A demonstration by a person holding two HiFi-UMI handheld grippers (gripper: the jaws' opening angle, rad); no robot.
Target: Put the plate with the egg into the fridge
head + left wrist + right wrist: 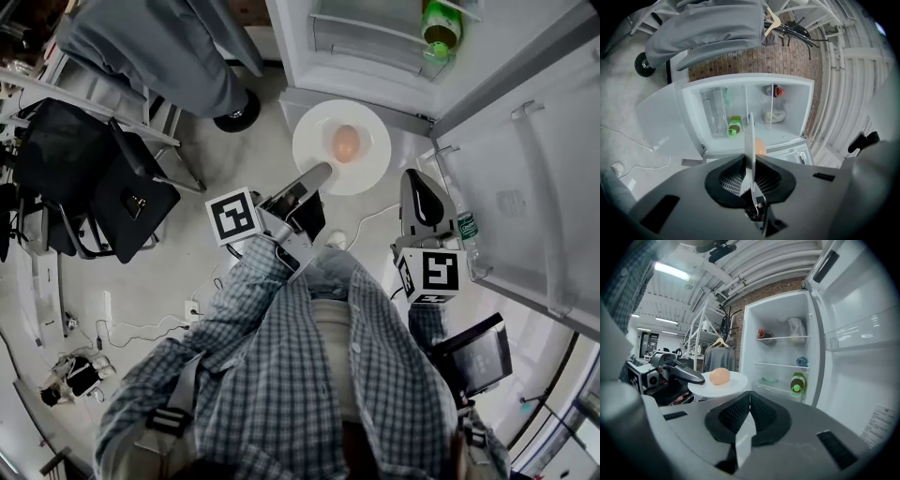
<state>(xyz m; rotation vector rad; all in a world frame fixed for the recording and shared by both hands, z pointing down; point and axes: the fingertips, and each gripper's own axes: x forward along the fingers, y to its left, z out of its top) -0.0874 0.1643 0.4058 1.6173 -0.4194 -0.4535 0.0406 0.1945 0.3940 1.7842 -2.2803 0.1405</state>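
A white plate (367, 164) with a brown egg (346, 142) on it hangs level in front of the open fridge (375, 42). My left gripper (319, 175) is shut on the plate's near rim. In the left gripper view the plate (749, 136) shows edge-on between the jaws, with the egg (761, 146) just behind it. My right gripper (418, 185) is to the right of the plate, apart from it, its jaws shut with nothing in them. From the right gripper view (750, 398) I see the plate (731, 386), the egg (720, 376) and the left gripper (680, 371).
The fridge door (525, 178) stands open at the right, with a bottle (466, 234) in its rack. A green bottle (439, 28) lies on a fridge shelf. A grey garment (159, 47) hangs on a wheeled rack at the left, beside a black chair (103, 178). Cables lie on the floor.
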